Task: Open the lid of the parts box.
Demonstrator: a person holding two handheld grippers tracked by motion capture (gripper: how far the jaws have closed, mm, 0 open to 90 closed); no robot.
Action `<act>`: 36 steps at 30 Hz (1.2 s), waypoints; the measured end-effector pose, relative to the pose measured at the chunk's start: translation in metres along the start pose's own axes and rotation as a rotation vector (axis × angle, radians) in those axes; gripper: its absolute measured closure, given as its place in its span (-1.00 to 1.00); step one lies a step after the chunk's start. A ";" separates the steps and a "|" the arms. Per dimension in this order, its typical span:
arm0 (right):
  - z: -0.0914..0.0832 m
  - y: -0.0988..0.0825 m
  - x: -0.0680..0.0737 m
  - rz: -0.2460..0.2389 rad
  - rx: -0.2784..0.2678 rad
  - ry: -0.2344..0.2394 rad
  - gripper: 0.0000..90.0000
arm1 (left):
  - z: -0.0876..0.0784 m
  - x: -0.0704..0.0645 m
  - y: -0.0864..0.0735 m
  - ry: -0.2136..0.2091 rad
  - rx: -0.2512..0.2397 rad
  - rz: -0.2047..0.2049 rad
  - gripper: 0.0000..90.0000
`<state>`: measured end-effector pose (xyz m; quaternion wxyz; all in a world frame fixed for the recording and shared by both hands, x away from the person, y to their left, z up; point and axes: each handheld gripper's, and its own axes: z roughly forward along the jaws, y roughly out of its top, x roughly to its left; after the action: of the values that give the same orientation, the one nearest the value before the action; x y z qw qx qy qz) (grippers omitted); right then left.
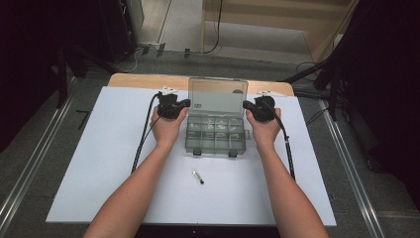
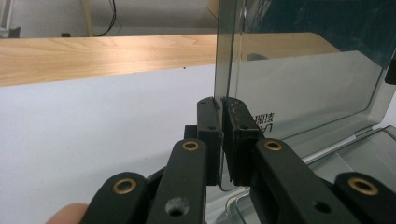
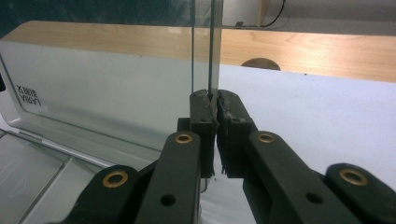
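A clear compartment box (image 1: 216,130) is shown at the middle of the white desk (image 1: 99,163), its lid (image 1: 218,96) raised upright. The lid's side edges are clamped by the left gripper (image 1: 185,103) and the right gripper (image 1: 246,105), presumably so that it is steadied evenly from both sides. The pads' bite on the thin rim (image 2: 219,102) is resolved in the gripper views; a small dark stick (image 1: 198,176), lying apart near the person, is seen from above.

upright lid (image 1: 218,96) blocks the middle; small pen-like item (image 1: 198,176) lies nearer.
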<state>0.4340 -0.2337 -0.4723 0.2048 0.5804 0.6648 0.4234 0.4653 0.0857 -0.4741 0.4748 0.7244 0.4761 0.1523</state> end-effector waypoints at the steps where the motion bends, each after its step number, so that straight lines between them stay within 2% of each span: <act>1: 0.001 0.001 0.000 0.006 0.005 0.002 0.94 | 0.000 0.001 0.000 0.001 0.003 -0.006 0.91; 3: 0.003 0.002 -0.002 0.017 0.013 0.007 0.94 | 0.002 0.003 0.000 -0.009 0.007 -0.029 0.90; 8: 0.008 0.003 -0.004 0.025 0.026 0.006 0.95 | 0.005 0.006 0.004 -0.016 0.035 -0.055 0.90; 13: 0.013 0.004 -0.006 0.053 0.037 0.012 0.96 | 0.009 0.009 0.004 -0.027 0.045 -0.092 0.90; 18: 0.016 0.006 -0.009 0.060 0.054 0.025 0.97 | 0.012 0.017 0.007 -0.061 0.078 -0.138 0.90; 21: 0.019 0.006 -0.012 0.065 0.061 0.041 0.97 | 0.014 0.019 0.009 -0.069 0.100 -0.147 0.90; 26: 0.024 0.007 -0.012 0.074 0.087 0.026 0.97 | 0.018 0.023 0.008 -0.068 0.114 -0.158 0.91; 29: 0.028 0.005 -0.013 0.075 0.106 0.016 0.97 | 0.019 0.026 0.006 -0.086 0.118 -0.183 0.96; 32: 0.031 0.003 -0.016 0.092 0.113 0.029 0.97 | 0.021 0.027 0.004 -0.082 0.125 -0.169 0.97; 36: 0.033 0.001 -0.015 0.080 0.123 0.020 0.98 | 0.023 0.028 0.003 -0.081 0.129 -0.165 0.97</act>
<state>0.4636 -0.2376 -0.4936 0.1452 0.6137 0.6678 0.3955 0.4960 0.0960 -0.4897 0.4570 0.7174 0.5232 0.0522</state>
